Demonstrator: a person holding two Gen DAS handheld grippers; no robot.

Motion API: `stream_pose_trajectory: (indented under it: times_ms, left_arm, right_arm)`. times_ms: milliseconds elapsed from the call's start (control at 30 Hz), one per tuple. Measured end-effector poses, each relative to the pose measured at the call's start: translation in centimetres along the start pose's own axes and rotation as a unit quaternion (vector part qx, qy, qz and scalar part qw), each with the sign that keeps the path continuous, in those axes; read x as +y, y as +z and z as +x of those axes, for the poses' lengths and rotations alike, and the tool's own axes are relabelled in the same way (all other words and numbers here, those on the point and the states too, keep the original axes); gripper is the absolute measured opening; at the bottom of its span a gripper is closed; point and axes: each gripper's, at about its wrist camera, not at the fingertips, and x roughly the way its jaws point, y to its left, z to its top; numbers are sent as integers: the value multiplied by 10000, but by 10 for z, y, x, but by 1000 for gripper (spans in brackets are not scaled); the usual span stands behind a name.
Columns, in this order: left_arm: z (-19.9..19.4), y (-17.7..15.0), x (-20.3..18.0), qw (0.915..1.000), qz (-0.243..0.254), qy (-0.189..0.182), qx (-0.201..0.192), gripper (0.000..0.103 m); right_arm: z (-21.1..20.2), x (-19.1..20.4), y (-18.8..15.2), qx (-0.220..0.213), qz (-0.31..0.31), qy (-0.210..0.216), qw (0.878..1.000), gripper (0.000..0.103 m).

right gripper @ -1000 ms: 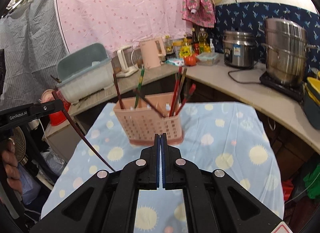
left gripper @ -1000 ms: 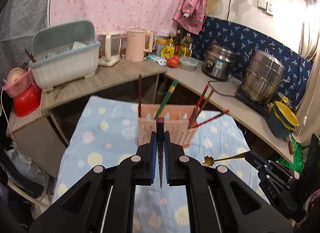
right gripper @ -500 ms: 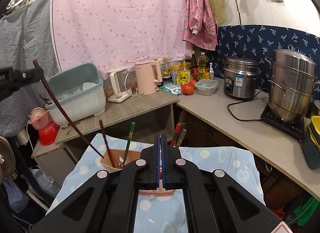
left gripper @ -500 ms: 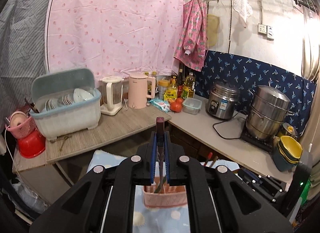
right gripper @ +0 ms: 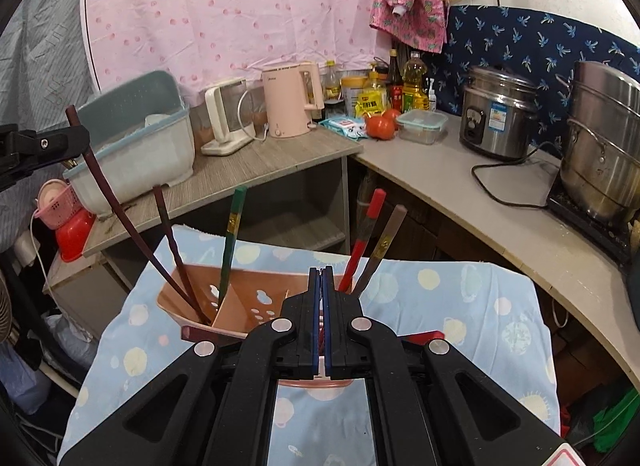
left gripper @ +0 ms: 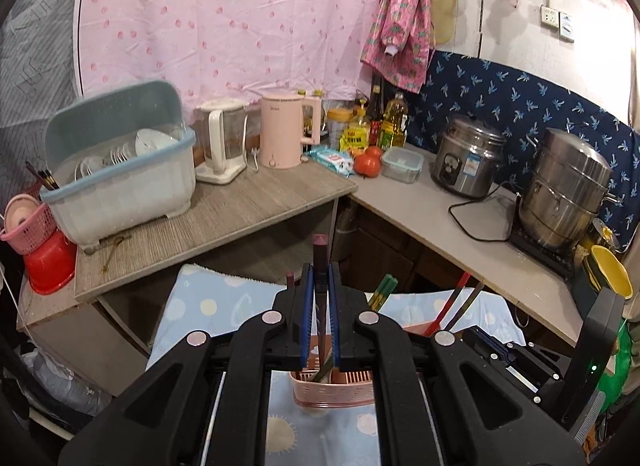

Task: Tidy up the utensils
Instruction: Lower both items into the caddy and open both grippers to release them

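Maroon chopstick (left gripper: 320,290) sits pinched between my left gripper (left gripper: 319,318) pads, upright, its lower end dipping toward the pink basket (left gripper: 334,388) below on the blue tablecloth (left gripper: 208,306). From the left wrist I can't tell which compartment the tip is over; if I let go off-line it could glance off a divider or the rim and tip out.

From the right wrist, my right gripper (right gripper: 322,322) is closed on nothing, hovering at the basket's near edge. The held stick slants steeply into the left compartment beside another maroon chopstick (right gripper: 176,250); the green chopstick (right gripper: 231,242) and red chopstick (right gripper: 362,242) stand further right. My right jaws could knock those, or nudge the light basket across the cloth.
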Motion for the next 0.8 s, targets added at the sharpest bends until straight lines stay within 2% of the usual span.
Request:
stream_pose_trajectory:
  times_ms: [133,233,300,367,800]
  left_arm:
    - [12,-7,1,9999,5,22,116,8]
    - [17,-13,1,9998,7,66,175,8]
    - [19,-15,0,9997,27,108,202,12]
    - [20,-17,0,9997,33,154,208,23]
    - [10,-33,-5,9995,44,151,284,24]
  right_arm:
    - [8,0,-1,45,35,34,10000,3]
    - [8,0,0,-19,111,53,9999,10]
    - [6,-1,0,-57,151,65,9998,12]
    - [2,-1,-1,-97,185,81,9997,18]
    - [-32,5,-7,-299,246,244,9989,27]
